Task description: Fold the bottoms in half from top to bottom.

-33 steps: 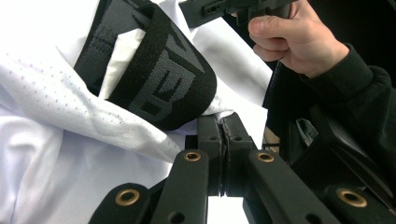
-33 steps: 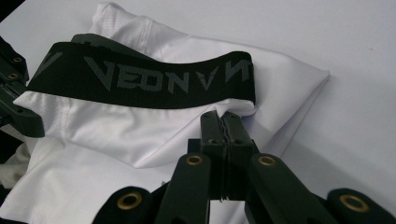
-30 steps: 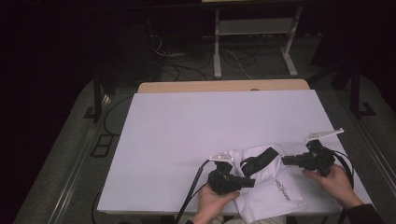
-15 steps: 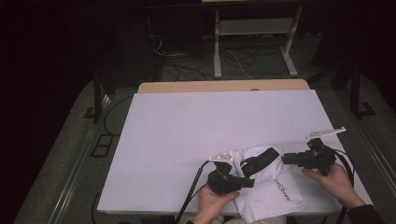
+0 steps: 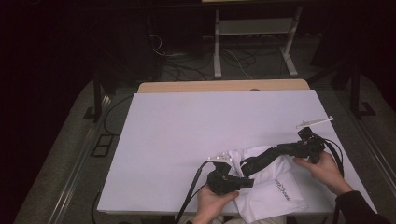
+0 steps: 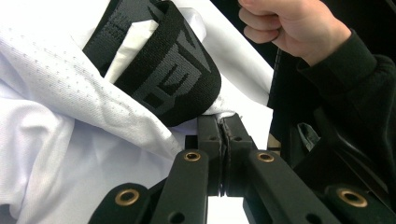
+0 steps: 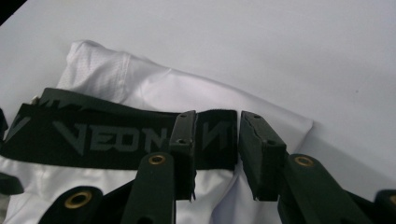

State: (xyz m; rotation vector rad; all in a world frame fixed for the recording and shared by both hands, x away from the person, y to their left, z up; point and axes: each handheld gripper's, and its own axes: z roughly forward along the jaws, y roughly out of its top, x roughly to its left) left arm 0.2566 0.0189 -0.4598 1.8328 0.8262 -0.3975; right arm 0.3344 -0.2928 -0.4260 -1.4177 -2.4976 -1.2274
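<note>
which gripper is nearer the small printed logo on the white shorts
Left. The left gripper sits just left of the logo; the right gripper is farther up at the waistband.

Both grippers (image 5: 232, 179) (image 5: 302, 148) apparently grasp white shorts (image 5: 273, 184) on table (image 5: 196, 126).

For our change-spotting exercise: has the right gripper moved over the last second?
Yes: the right gripper has shifted slightly toward the far edge of the table.

"VEON" lettering on black waistband (image 7: 116, 135)
</note>
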